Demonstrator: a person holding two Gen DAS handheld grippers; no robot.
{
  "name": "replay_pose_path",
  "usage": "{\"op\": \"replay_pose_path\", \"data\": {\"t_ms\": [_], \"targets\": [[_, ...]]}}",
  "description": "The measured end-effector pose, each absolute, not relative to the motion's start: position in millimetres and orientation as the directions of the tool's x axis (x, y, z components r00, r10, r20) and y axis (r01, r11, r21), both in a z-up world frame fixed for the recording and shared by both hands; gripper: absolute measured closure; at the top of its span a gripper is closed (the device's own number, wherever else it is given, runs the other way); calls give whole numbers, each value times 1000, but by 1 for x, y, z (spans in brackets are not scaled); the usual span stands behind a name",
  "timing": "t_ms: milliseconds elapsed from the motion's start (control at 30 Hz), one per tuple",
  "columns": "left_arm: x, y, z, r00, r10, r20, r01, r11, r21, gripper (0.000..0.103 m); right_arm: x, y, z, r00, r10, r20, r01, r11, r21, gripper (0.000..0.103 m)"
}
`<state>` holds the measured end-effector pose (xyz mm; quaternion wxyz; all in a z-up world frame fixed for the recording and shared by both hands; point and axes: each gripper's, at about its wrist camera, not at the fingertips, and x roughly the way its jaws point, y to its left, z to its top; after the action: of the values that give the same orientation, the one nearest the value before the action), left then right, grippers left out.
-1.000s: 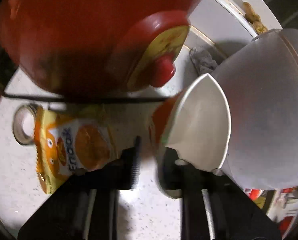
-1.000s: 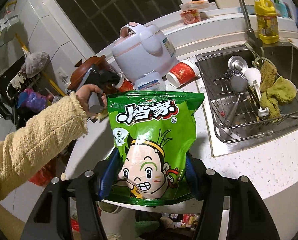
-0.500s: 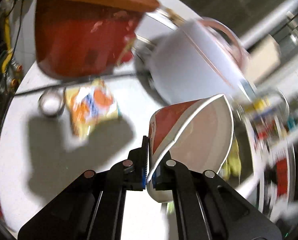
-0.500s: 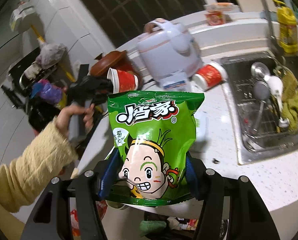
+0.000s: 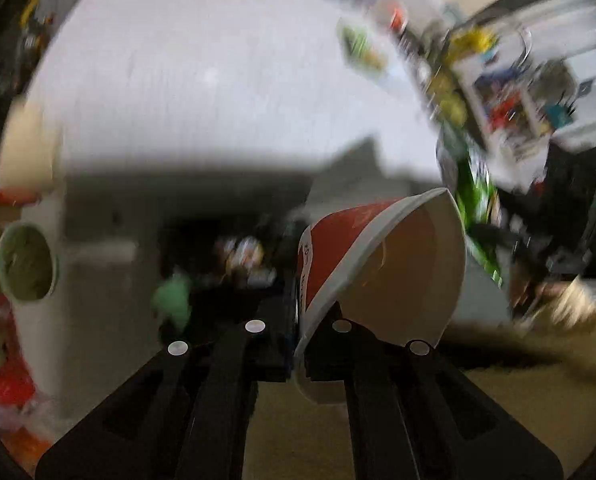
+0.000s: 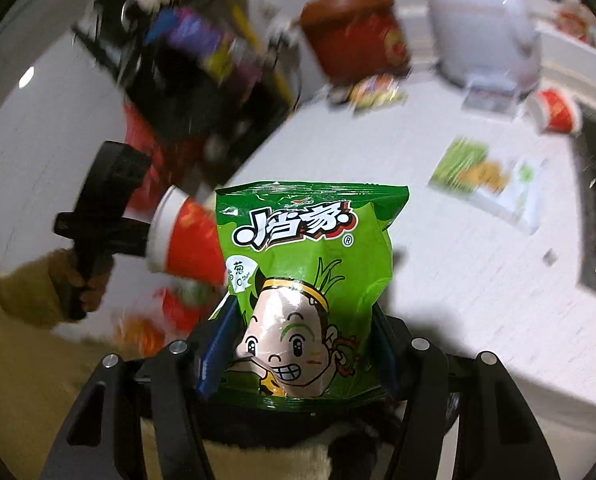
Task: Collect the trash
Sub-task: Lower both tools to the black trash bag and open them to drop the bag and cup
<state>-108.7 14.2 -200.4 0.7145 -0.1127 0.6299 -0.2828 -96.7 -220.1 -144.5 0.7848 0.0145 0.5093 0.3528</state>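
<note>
Red paper cup (image 5: 382, 264) is sitting pinched by its rim in the left gripper (image 5: 298, 344); the right gripper (image 6: 298, 356) is clamping a green snack bag (image 6: 310, 280) above the white worktop (image 6: 458, 280)

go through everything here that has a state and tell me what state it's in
Left gripper: shut on the paper cup's rim.
Red paper cup: held, squashed, tipped sideways.
Right gripper: clamped on the snack bag.
Green snack bag: held upright, sealed.
Second red cup: lying on its side on the counter.
Clay pot: lid on.
</note>
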Motion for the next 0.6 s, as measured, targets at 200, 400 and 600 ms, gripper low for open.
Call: {"op": "replay_pose_path", "data": {"t_ms": [200, 400, 600], "targets": [[-115, -13, -314, -50, -441, -896, 269, 858, -437, 100, -116, -197, -251, 94, 422, -902, -552, 776, 306, 44], [-105, -21, -459, -160, -344, -925, 195, 908, -372, 100, -118, -193, -387, 25, 275, -961, -491, 841, 228, 44], [-84, -45, -530, -212, -209, -955, 209, 944, -254, 45, -99, -200, -478, -22, 154, -988, -395, 906, 150, 40]]}}
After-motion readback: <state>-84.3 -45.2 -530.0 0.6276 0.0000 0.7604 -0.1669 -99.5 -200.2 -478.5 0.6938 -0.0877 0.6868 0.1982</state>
